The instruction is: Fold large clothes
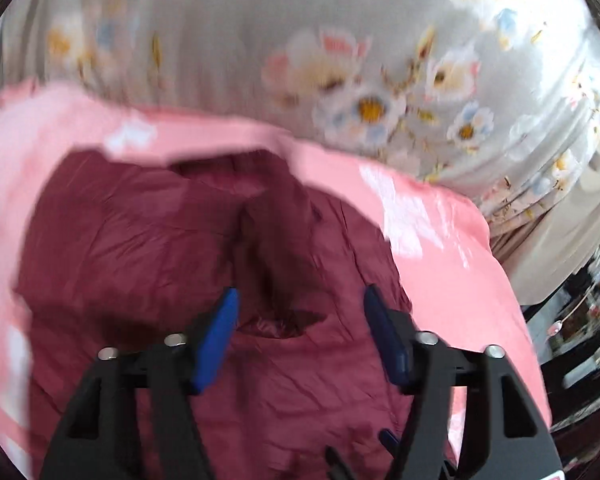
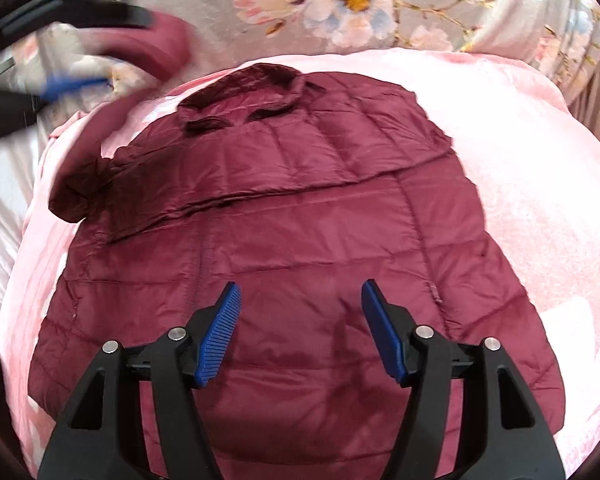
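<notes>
A maroon quilted puffer jacket (image 2: 292,240) lies spread on a pink blanket (image 2: 540,208), collar at the far end, one sleeve folded across its upper body. My right gripper (image 2: 300,292) is open and empty, hovering over the jacket's lower half. My left gripper (image 1: 300,296) is open and empty above the jacket (image 1: 160,248), in a motion-blurred view. The left gripper also shows blurred at the upper left of the right wrist view (image 2: 72,80), near the jacket's left sleeve.
The pink blanket (image 1: 440,232) covers a bed with a grey floral sheet (image 1: 340,60), which also shows in the right wrist view (image 2: 360,4). Beige bedding and dark furniture (image 1: 580,300) are at the bed's right edge.
</notes>
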The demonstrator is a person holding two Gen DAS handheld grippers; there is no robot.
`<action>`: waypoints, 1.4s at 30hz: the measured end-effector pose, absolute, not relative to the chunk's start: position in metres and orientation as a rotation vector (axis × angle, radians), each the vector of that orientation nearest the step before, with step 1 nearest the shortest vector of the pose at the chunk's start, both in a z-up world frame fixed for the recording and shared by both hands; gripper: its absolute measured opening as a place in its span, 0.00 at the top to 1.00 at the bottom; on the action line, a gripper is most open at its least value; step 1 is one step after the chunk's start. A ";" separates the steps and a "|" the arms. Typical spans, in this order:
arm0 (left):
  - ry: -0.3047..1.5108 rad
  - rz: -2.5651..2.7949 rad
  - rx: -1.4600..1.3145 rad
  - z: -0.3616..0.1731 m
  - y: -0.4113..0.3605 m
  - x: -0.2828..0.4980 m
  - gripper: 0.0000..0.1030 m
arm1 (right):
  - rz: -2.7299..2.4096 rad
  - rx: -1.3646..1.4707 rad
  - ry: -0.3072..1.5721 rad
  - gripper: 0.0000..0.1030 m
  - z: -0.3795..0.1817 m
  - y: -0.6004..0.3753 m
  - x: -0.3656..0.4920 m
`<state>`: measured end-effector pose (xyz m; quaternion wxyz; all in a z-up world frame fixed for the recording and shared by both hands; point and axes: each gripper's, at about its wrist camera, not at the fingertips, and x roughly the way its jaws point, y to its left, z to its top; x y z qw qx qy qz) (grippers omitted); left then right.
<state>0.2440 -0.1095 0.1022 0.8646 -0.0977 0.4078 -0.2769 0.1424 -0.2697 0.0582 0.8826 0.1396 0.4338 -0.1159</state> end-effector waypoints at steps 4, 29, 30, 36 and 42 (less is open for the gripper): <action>0.964 -0.601 -0.260 0.065 -0.097 0.240 0.38 | -0.247 0.318 0.888 0.37 0.059 -0.285 0.142; 1.070 -0.164 -0.760 -0.024 0.115 0.380 0.61 | -0.270 0.457 0.770 0.99 0.073 -0.374 0.250; 1.071 -0.151 -0.740 -0.024 0.116 0.381 0.65 | -0.290 0.437 0.752 0.99 0.078 -0.377 0.247; 1.088 -0.077 -0.572 -0.032 0.100 0.379 0.98 | -0.344 0.308 0.959 0.99 0.018 -0.375 0.264; 1.071 0.008 -0.330 -0.024 0.079 0.379 0.97 | -0.372 0.203 0.979 0.97 0.010 -0.362 0.265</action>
